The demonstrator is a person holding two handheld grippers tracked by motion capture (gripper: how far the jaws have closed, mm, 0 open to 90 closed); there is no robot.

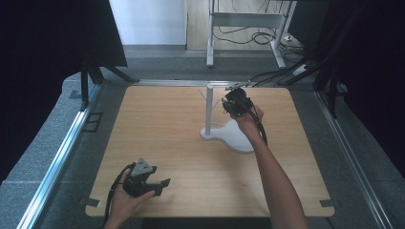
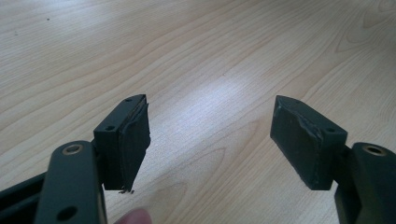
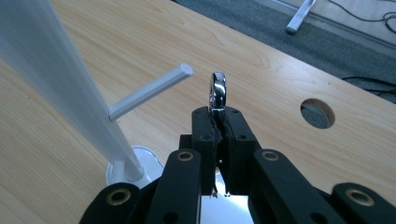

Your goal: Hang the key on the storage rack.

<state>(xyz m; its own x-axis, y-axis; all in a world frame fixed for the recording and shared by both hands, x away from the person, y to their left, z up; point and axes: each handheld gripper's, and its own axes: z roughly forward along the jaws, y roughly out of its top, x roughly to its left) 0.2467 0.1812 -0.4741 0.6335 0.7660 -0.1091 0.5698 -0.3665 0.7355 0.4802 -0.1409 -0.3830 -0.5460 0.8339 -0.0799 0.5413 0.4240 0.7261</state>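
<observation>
While gripper [image 3: 218, 122] pinches chrome ring [image 3: 218, 91], beside peg [image 3: 150, 92]

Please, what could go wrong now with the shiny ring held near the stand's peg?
The right gripper pinches the ring only at its lower edge, so it may slip or twist out. The ring sits beside the peg, not on it, so it could miss. The left gripper is open and far away, so a push might tip the stand.

Stand [image 1: 224, 131]: white, flat base on bench, upright post with side pegs [image 3: 152, 91].
Metal ring [image 3: 218, 91]: shiny, edge-on, clamped upright, just beside a peg tip.
</observation>
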